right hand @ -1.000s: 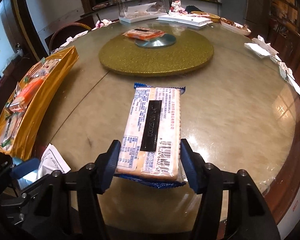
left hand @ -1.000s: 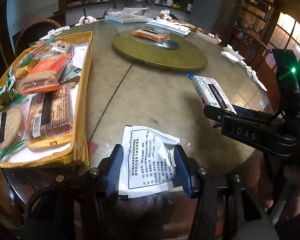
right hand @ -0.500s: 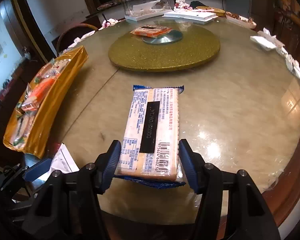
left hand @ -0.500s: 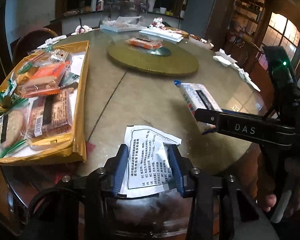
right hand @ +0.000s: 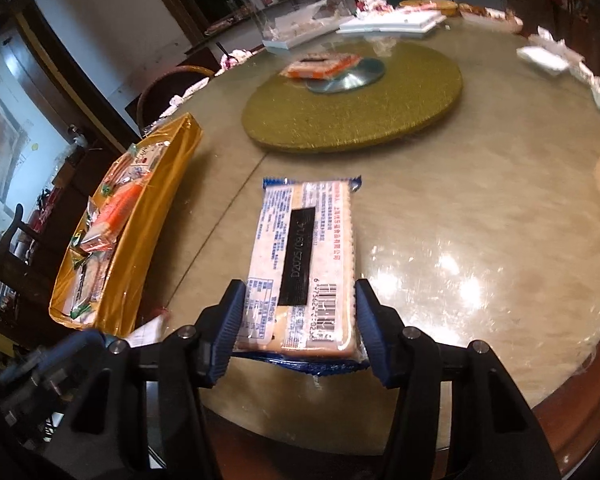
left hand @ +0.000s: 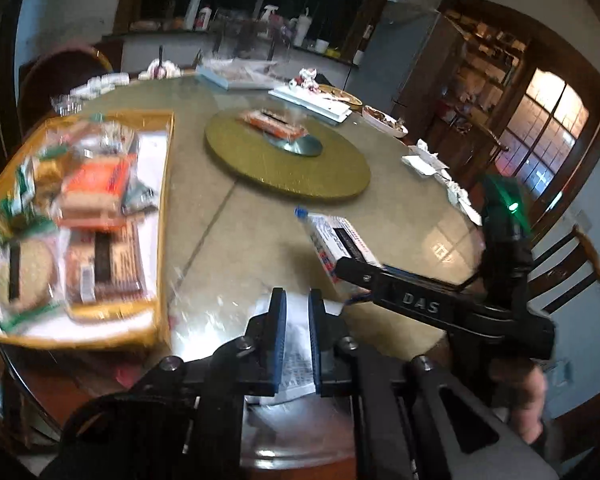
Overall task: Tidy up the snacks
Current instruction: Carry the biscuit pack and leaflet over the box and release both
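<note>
Left gripper: my left gripper [left hand: 297, 336] has its blue pads drawn close together on a white printed sachet [left hand: 298, 354], which is pinched between them at the near edge of the table

Right gripper: my right gripper [right hand: 298, 326] is clamped across the near end of a cracker pack [right hand: 306, 264], pads pressing on both long sides; the pack points away from me with its barcode and black date strip facing up

Cracker pack from the left view: it shows [left hand: 338, 240] sticking out past the "DAS" arm of my right gripper [left hand: 342, 270], above the table near its right side

Round table: the glossy stone-patterned top [right hand: 480, 208] carries everything; its near edge runs under both grippers

Gold tray: it sits [right hand: 148, 232] at the left edge of the table, blurred in the left view [left hand: 162, 216]

Tray contents: wrapped snacks, among them an orange-packed one [right hand: 118, 208], a round biscuit in clear wrap [left hand: 24, 276] and a brown bar with a barcode [left hand: 104, 264]

Turntable: a gold glitter disc [right hand: 352, 112] in the middle of the table, well apart from the tray

Snack on turntable: an orange packet [right hand: 322, 66] lies on the silver hub at the centre

Far edge: white flat boxes [right hand: 392, 22] and crumpled tissues [left hand: 426, 156] lie around the rim; finer detail is too blurred to tell
</note>
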Available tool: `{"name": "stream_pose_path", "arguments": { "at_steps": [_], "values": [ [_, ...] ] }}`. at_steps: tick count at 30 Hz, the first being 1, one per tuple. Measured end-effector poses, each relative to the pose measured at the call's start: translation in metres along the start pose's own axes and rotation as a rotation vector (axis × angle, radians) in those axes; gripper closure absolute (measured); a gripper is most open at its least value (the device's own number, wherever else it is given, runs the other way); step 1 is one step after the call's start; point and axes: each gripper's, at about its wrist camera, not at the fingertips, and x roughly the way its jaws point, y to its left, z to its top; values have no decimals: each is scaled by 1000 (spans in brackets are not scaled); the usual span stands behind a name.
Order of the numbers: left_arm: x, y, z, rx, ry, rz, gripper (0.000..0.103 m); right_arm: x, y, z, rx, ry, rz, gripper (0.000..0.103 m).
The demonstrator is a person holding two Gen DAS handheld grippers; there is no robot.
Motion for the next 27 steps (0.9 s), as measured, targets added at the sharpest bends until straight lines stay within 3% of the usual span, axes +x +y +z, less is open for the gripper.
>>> {"name": "stream_pose_path", "arguments": {
  "at_steps": [6,11,17,21,24,25,27],
  "values": [
    [29,3,-4,31,94,14,94,-1,7,8,-38,-12,-17,47],
    [34,-6,-17,90,178,19,51,4,0,9,-23,7,2,47],
    [55,-10,-25,104,226,74,51,10,-3,6,-38,23,-50,47],
    [60,-21,-28,196,231,131,54,10,-4,6,-53,27,-59,46],
    [60,-22,-28,237,228,140,62,11,-2,7,-76,39,-82,46],
    [60,-19,-28,238,222,135,70,12,-2,7,-76,37,-83,46],
    [58,-14,-25,231,221,120,72,12,-2,8,-76,38,-82,46]
  ]
}}
